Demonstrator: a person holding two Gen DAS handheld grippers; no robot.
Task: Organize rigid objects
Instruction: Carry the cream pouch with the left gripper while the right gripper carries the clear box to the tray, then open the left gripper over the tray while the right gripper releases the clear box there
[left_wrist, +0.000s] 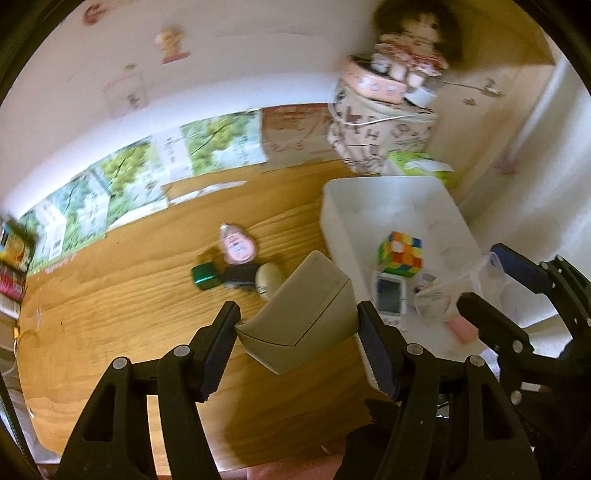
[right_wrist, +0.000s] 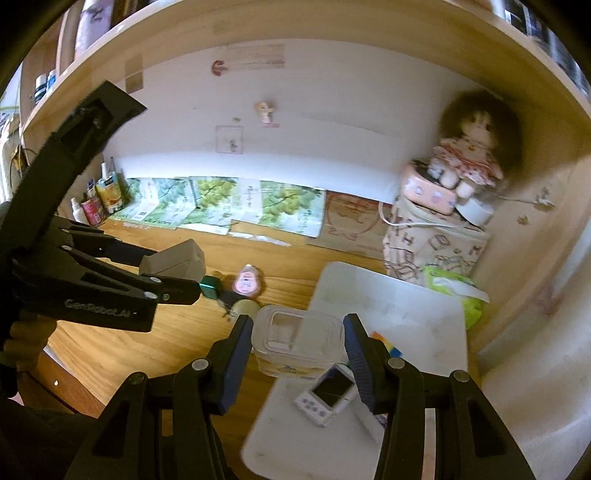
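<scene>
Two downward wrist views, shared white tray (left_wrist: 402, 192)

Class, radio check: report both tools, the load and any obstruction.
Left tool shut on grey box. Right tool shut on clear tub. White bin already holds cube. Nothing blocking.

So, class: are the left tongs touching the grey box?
Touching. The left wrist view shows the left tongs with both pads pressed against opposite sides of the grey box, lifted above the desk.

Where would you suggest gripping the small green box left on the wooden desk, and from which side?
Grip the green box across its two flat opposite sides, coming from above. It is blocky and sits low on the desk, with dark clutter close on one side, so probably close along the free sides.
</scene>
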